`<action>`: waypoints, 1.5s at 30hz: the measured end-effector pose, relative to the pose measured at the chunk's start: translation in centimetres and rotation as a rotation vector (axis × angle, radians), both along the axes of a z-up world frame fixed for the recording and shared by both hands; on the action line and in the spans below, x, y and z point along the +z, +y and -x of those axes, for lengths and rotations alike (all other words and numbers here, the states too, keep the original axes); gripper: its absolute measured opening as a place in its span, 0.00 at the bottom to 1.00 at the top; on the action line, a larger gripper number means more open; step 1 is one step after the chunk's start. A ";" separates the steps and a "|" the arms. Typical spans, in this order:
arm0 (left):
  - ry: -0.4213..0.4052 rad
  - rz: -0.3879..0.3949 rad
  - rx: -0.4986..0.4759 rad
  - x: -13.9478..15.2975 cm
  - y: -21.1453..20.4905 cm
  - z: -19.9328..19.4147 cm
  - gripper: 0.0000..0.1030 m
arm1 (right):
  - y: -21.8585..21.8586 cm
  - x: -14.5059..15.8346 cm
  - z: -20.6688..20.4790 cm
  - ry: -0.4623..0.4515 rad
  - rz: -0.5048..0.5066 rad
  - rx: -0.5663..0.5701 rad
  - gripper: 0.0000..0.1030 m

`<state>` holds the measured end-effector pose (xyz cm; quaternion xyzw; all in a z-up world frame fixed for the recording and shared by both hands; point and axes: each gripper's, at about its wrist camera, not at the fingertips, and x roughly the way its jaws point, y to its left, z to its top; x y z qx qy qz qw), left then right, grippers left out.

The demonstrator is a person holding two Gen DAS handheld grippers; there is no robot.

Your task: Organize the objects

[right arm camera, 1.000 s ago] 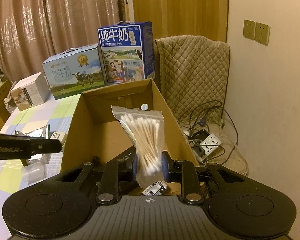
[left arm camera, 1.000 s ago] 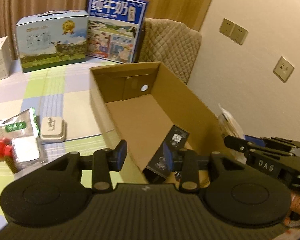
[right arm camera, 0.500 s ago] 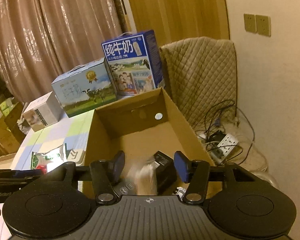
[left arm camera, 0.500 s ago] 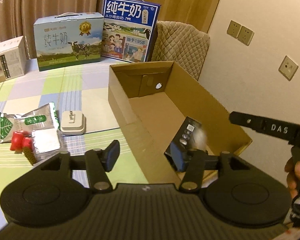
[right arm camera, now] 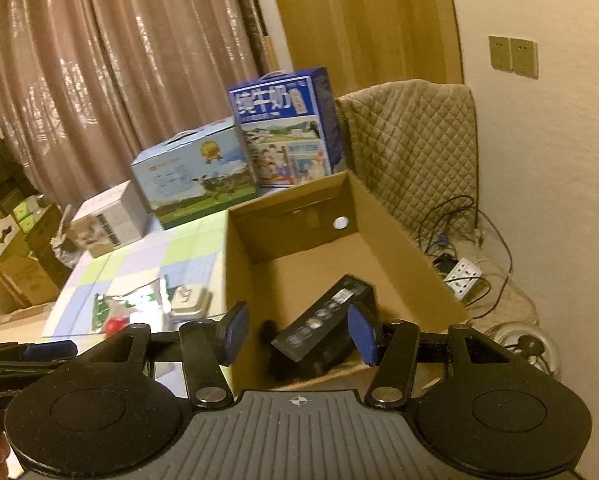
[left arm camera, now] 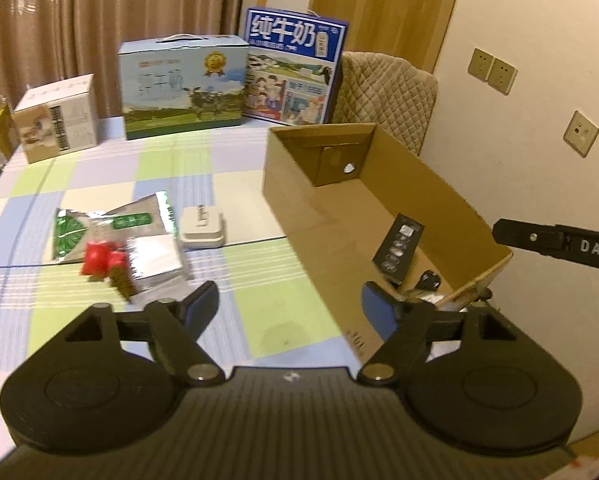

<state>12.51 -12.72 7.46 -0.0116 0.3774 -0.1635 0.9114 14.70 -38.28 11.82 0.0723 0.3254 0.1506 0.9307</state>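
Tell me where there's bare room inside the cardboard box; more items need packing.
The far half of the open brown cardboard box, between its holed end wall and the long black rectangular box, is bare floor. The near end is crowded: that black box plus small dark items beside it.

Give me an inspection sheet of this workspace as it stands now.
Surface: table under a checked cloth.
Job's things: open cardboard box at the table's right edge; black carton tilted inside it; foil packets, red piece and white plug on the cloth.
Clutter: two milk cases and a white box at the far edge.
Grippers: left gripper open and has just been opening, nothing between; right gripper open, empty, above the box.
Cables: power strip and wires on the floor.
Surroundings: curtains, quilted chair, wall sockets.
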 end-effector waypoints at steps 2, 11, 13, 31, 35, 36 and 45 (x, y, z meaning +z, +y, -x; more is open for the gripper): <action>-0.003 -0.002 0.012 0.2 1.1 0.7 0.79 | 1.2 0.0 0.9 0.007 0.016 0.019 0.51; -0.028 -0.022 0.079 0.8 5.8 3.2 0.86 | 6.1 -0.3 4.0 0.011 0.053 0.099 0.53; -0.036 -0.026 0.099 1.0 6.8 3.6 0.88 | 6.9 -0.3 4.3 0.011 0.058 0.114 0.54; -0.032 -0.057 0.218 -0.4 13.1 5.0 0.99 | 11.3 -1.3 5.9 -0.060 0.065 0.212 0.72; -0.024 -0.042 0.228 -1.0 14.2 4.9 0.99 | 11.8 -1.7 5.6 -0.060 0.066 0.207 0.75; -0.024 -0.043 0.231 -1.1 14.5 4.8 0.99 | 12.0 -1.8 5.5 -0.057 0.068 0.207 0.75; -0.014 -0.057 0.253 -2.5 16.2 3.4 0.99 | 14.1 -3.4 4.9 -0.030 0.071 0.252 0.77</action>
